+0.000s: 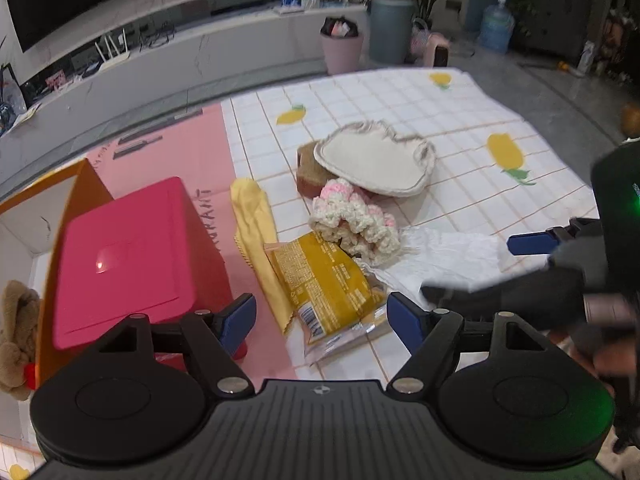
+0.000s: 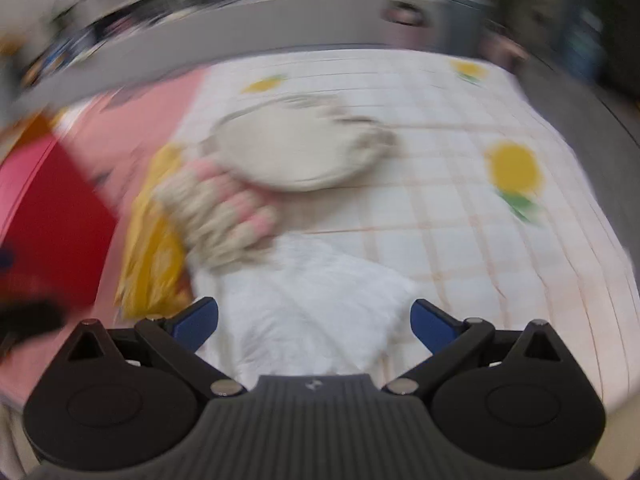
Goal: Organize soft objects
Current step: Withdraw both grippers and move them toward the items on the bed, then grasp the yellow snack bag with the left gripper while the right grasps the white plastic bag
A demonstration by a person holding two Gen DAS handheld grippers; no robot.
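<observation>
The left gripper (image 1: 321, 322) hung with its blue fingers (image 1: 238, 322) spread wide and nothing between them, poised just above a yellow snack packet (image 1: 326, 284). The right gripper (image 2: 314, 320) was likewise wide apart and empty, over a white cloth (image 2: 316, 300) — its view badly smeared, though the gap between the fingers showed plainly.

The soft things lay in a loose heap on the checked tablecloth (image 1: 460, 120): packet nearest, a yellow cloth (image 1: 256, 224) along its left edge, a pink-and-cream crochet piece (image 1: 356, 220) just behind and touching it, the white cloth to the right, and a cream fringed pad (image 1: 376, 158) farther back, resting partly on something brown (image 1: 310, 168) that I could not identify.

By the look of them all were light and limp. The packet was probably slick film that would crinkle and slide, so a pinch across its middle or a sealed end seemed safest. The cloths would likely bunch and drape — best taken at a raised fold. The crochet looked springy and easy to grip anywhere.

A red box (image 1: 132, 256) stood just left of the heap, an orange box (image 1: 80, 188) beside it holding a brown plush toy (image 1: 16, 340). The overlaps were the main hindrance: lifting one piece might drag its neighbour, and the two grippers worked close together.
</observation>
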